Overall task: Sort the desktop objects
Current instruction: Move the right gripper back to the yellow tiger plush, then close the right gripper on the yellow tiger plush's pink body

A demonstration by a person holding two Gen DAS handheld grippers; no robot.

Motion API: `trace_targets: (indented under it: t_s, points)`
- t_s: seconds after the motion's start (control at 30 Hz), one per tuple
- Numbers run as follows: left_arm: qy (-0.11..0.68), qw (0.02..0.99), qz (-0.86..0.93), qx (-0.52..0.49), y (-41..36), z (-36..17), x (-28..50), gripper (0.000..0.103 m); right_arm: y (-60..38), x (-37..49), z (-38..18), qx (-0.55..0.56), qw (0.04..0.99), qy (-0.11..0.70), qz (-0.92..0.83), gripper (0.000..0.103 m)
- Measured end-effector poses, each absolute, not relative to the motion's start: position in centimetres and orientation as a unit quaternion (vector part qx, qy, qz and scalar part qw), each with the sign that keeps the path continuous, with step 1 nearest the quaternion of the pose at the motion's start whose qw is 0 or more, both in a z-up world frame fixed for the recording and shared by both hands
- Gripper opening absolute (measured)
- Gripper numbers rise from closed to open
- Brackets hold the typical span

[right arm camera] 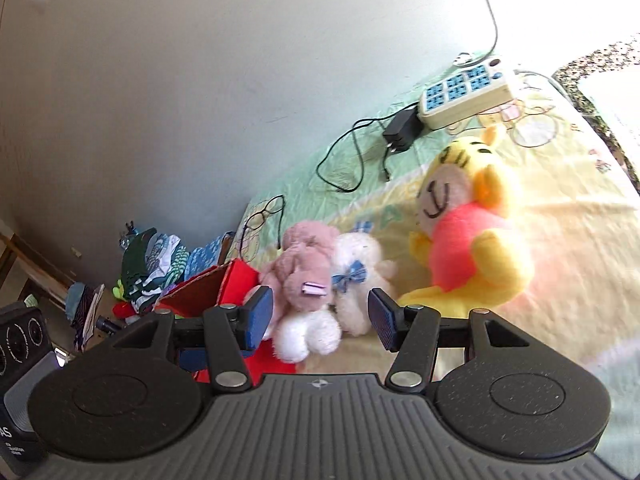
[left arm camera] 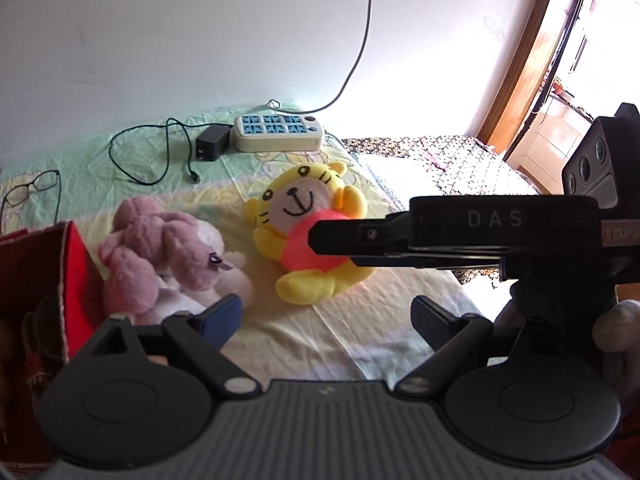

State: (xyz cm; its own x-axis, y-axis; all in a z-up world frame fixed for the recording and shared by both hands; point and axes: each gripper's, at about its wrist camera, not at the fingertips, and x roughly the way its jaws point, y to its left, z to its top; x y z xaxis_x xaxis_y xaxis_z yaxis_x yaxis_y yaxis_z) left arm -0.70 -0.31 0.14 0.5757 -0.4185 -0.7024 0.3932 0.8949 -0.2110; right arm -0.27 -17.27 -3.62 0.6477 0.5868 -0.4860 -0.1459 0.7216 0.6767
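A yellow tiger plush in a pink shirt [left arm camera: 304,232] lies on the pale sheet; it also shows in the right wrist view [right arm camera: 468,240]. A pink and white plush [left arm camera: 168,256] lies left of it, beside a red-lined cardboard box [left arm camera: 60,280]. My left gripper [left arm camera: 326,320] is open and empty, low over the sheet in front of both plushes. My right gripper [right arm camera: 320,320] is open with its jaws either side of the pink and white plush [right arm camera: 316,280], not closed on it. In the left wrist view the right gripper [left arm camera: 320,236] reaches in from the right, in front of the tiger.
A white power strip [left arm camera: 278,132] with a black adapter [left arm camera: 212,142] and cable lies at the back by the wall. Glasses [left arm camera: 32,188] lie at the far left. A patterned blanket [left arm camera: 440,160] covers the right. Clothes [right arm camera: 156,264] pile beyond the box [right arm camera: 212,288].
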Motion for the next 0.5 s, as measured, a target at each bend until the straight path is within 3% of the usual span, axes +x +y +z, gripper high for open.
trace_targets:
  t_s: [0.5]
  points:
    - [0.461, 0.853, -0.219, -0.104, -3.9, -2.3, 7.5, 0.096, -25.3, 1.6, -7.5, 0.383, 0.845, 0.354, 0.114, 0.063]
